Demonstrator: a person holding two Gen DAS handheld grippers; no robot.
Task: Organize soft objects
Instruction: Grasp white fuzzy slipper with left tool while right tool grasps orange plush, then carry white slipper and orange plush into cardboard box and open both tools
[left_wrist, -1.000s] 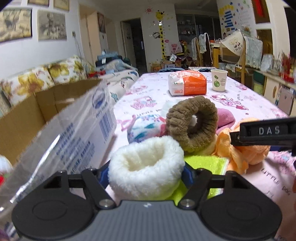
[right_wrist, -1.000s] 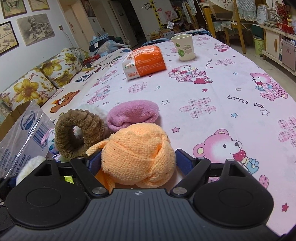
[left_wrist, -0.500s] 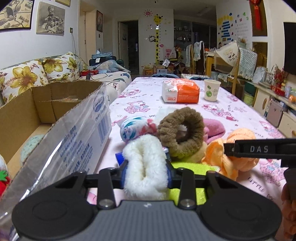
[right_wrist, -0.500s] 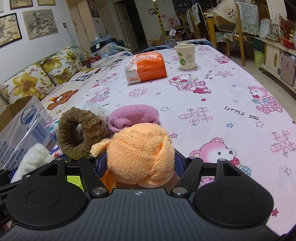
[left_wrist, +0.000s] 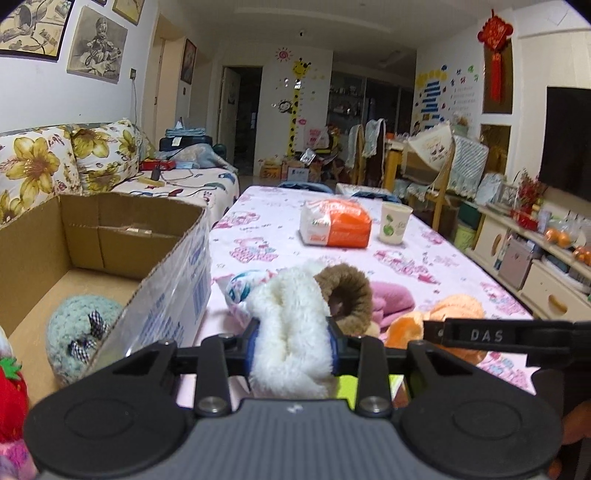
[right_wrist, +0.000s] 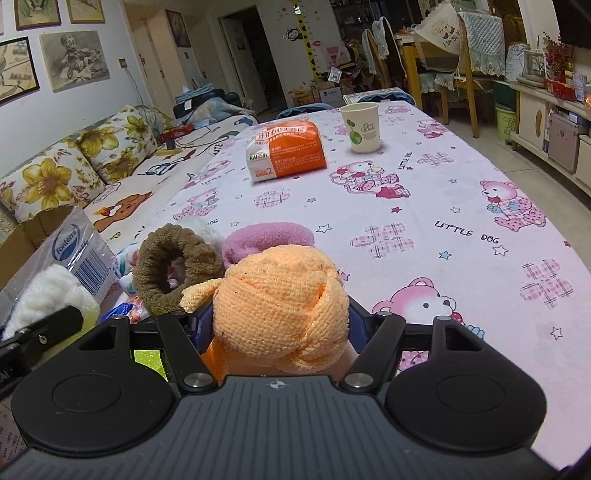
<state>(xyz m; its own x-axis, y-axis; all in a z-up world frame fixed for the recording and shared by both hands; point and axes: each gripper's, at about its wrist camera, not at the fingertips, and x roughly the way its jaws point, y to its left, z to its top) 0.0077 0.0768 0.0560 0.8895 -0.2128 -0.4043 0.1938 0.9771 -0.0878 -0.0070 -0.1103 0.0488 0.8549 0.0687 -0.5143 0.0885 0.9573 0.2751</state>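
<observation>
The left gripper (left_wrist: 291, 341) had its jaws squeezed tight on the white fluffy ring (left_wrist: 290, 328), which was pinched thin between the blue pads. To the left of those jaws stood the open cardboard box (left_wrist: 110, 236). Its near wall, with clear tape and blue print, rose just beside the white ring. Inside the box, down low and left of the jaws, lay a blue-green fuzzy ball (left_wrist: 79, 325) and a bit of a red toy (left_wrist: 11, 398) at the picture's edge.

Just past the left jaws sat the brown fuzzy ring (left_wrist: 347, 291), the pink soft cloth (left_wrist: 391, 299) and a small ball with a colored print (left_wrist: 240, 290), all bunched close together. A bright green cloth (left_wrist: 373, 386) showed under the jaws.

The right gripper (right_wrist: 280, 325) had its jaws wide, and the orange knit ball (right_wrist: 284, 306) filled the space between them. The blue pads touched its sides, so it looked held. Left of these jaws was the crowded pile and the box edge.

Ahead and to the right of the right jaws, the desk (right_wrist: 461, 192), with its pink bear cloth, lay bare all the way to its right edge. Far ahead stood an orange and white pack (right_wrist: 286, 151) and a paper cup (right_wrist: 362, 127), well apart from the soft things.
</observation>
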